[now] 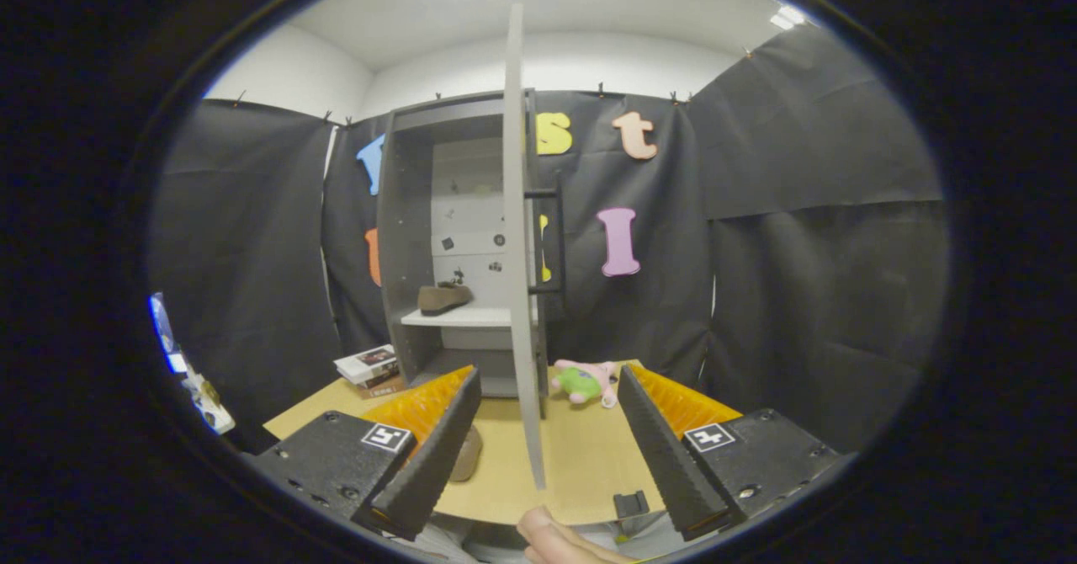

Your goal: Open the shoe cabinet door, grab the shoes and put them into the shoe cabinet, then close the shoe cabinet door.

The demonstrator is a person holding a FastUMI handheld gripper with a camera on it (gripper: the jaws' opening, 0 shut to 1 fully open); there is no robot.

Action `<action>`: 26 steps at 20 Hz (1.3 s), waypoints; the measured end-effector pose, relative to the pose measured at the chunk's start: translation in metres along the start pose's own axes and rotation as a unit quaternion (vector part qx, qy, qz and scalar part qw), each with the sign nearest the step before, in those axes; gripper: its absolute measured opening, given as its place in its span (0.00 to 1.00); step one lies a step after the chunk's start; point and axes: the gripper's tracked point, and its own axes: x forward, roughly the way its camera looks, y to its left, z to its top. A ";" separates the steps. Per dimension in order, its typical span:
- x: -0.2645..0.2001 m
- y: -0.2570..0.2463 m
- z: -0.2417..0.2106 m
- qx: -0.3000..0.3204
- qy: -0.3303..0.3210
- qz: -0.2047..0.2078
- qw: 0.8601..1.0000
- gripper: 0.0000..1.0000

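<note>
Black cloth walls back a wooden surface [580, 454]. At left lie books [368, 364], then the shoe cabinet [404, 236] with one shoe [443, 297] shelved. Another shoe [465, 454] sits by the left finger. The door [520, 252] stands open (edge-on) between released, empty jaws of the gripper [543, 438]. Beyond them lies a plush toy [585, 381]. Second shoe and closing remain.

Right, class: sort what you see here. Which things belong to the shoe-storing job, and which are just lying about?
Job:
shoe cabinet
open door, edge-on between the open jaws
brown shoe on the shelf
second shoe beside the finger
gripper

Lying about:
plush toy
books
</note>
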 end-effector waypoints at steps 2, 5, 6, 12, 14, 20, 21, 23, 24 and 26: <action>0.005 0.019 -0.028 -0.004 0.016 0.014 1.000 1.00; 0.012 0.052 -0.061 -0.011 0.036 0.051 0.998 1.00; 0.015 0.060 -0.066 -0.012 0.036 0.061 0.997 1.00; 0.051 0.103 -0.095 -0.019 0.019 0.072 0.997 1.00; 0.064 0.118 -0.106 -0.023 0.015 0.077 0.997 1.00; 0.119 0.136 -0.143 0.015 0.012 0.056 0.998 1.00; 0.130 0.141 -0.154 0.021 0.022 0.063 0.998 1.00; 0.155 0.144 -0.173 0.020 0.039 0.058 0.997 1.00; 0.165 0.144 -0.181 0.015 0.041 0.053 0.998 1.00; 0.187 0.149 -0.195 0.008 0.044 0.043 0.998 1.00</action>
